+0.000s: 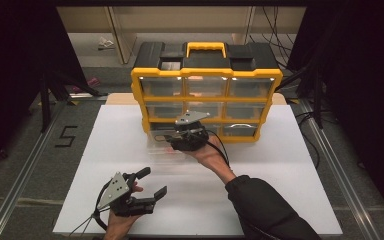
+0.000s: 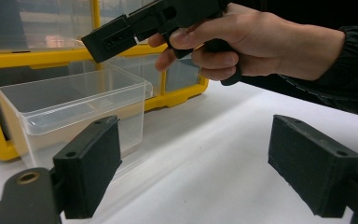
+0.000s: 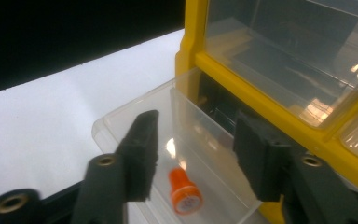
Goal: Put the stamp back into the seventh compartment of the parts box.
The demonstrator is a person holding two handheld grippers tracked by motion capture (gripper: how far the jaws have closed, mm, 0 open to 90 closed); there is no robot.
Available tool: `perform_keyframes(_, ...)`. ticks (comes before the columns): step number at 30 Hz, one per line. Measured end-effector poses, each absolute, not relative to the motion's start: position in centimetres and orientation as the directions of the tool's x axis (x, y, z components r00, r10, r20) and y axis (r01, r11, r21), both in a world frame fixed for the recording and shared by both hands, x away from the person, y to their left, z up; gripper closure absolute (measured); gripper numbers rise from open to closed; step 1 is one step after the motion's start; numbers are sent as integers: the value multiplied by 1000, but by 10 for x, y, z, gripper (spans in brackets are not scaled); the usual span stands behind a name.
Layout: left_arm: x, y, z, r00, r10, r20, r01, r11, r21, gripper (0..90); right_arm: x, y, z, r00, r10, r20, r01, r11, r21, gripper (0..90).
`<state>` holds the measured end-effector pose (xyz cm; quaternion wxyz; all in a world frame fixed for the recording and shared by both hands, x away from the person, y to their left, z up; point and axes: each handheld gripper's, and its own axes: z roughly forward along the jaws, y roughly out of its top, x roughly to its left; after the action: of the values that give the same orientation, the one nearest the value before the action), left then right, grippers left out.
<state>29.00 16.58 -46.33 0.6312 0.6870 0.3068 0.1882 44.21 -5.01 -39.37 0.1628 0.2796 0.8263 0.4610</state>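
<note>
A yellow and black drawer cabinet (image 1: pixel 206 75) stands at the back of the white table. Its bottom left clear drawer (image 1: pixel 161 146) is pulled out onto the table. My right gripper (image 1: pixel 169 138) hovers over that drawer. In the right gripper view the right gripper (image 3: pixel 196 154) is open, and a small orange plug (image 3: pixel 182 191) lies on the floor of the drawer (image 3: pixel 121 121) below the jaws, untouched. My left gripper (image 1: pixel 152 182) rests near the front left of the table, open and empty. The left gripper (image 2: pixel 200 163) faces the drawer (image 2: pixel 74 107) and the right gripper (image 2: pixel 112 39) above it.
The white table top (image 1: pixel 280 190) spreads to the right and front of the cabinet. The cabinet's other clear drawers (image 1: pixel 206 86) are closed. A dark sleeve (image 1: pixel 265 210) crosses the front right. A metal rail (image 1: pixel 25 165) runs along the left side.
</note>
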Motion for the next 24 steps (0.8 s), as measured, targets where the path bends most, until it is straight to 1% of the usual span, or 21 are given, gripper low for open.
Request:
perform_keyframes(2,290,166,-463,741,659,-129,184,-14,983,165,441,-51,-393,-792,610,-12,311,421,852,463)
perform_keyframes(5,290,166,-463,742,658,-129,185,-16,983,165,439,-54,-393,-789,614,-18,309,422,852,408)
perform_keyframes(9,290,165,-464,742,658,-130,187,-18,982,166,435,-60,-392,-782,622,-24,303,414,858,373)
perform_keyframes(24,290,165,-464,743,657,-130,188,-19,982,165,417,-79,-390,-780,625,-9,283,366,886,311)
